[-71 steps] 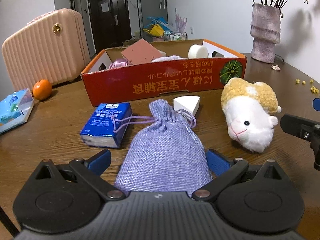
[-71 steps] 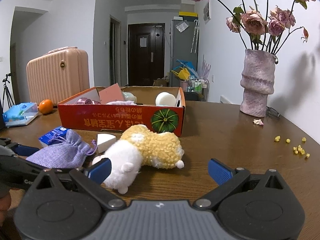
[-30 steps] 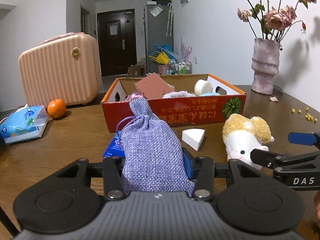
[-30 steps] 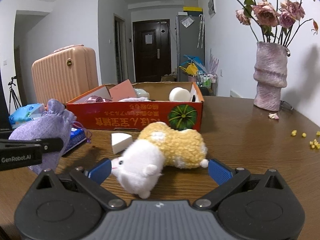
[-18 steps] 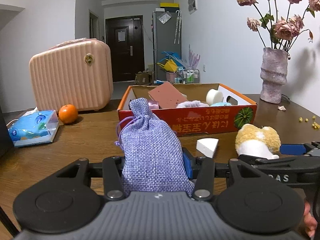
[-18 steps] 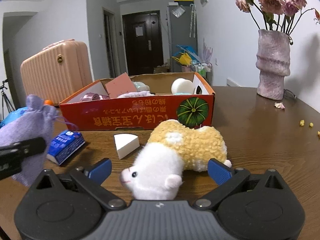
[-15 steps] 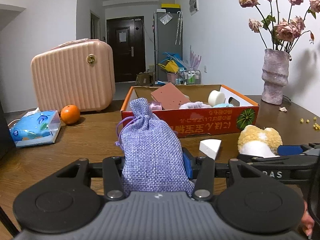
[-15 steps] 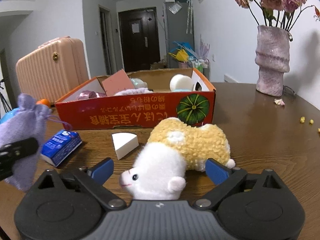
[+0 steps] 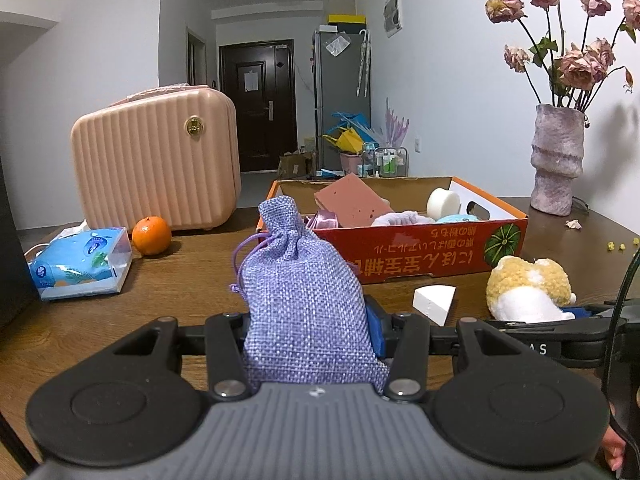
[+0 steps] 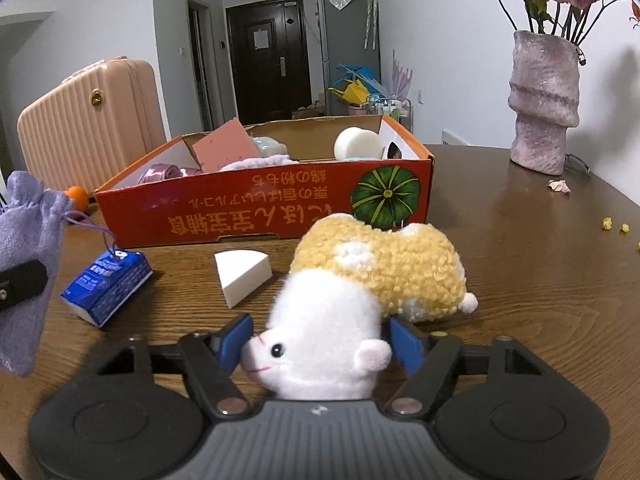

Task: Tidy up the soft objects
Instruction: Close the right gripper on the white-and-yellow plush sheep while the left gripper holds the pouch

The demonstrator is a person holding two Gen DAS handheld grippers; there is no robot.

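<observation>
Pouch hides left jaws gripping it; right jaws flank plush, contact unclear.

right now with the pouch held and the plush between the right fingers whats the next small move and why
Probably close the right gripper on the plush toy's white head: its blue pads flank the head, but the jaws look not fully shut. The left gripper already clamps the purple pouch, so both can then go to the red box.

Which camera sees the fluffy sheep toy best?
The right wrist view: the sheep toy fills the middle, face and yellow body clear, between the right gripper's fingers. The left wrist view shows it only small at the right edge, partly hidden.
</observation>
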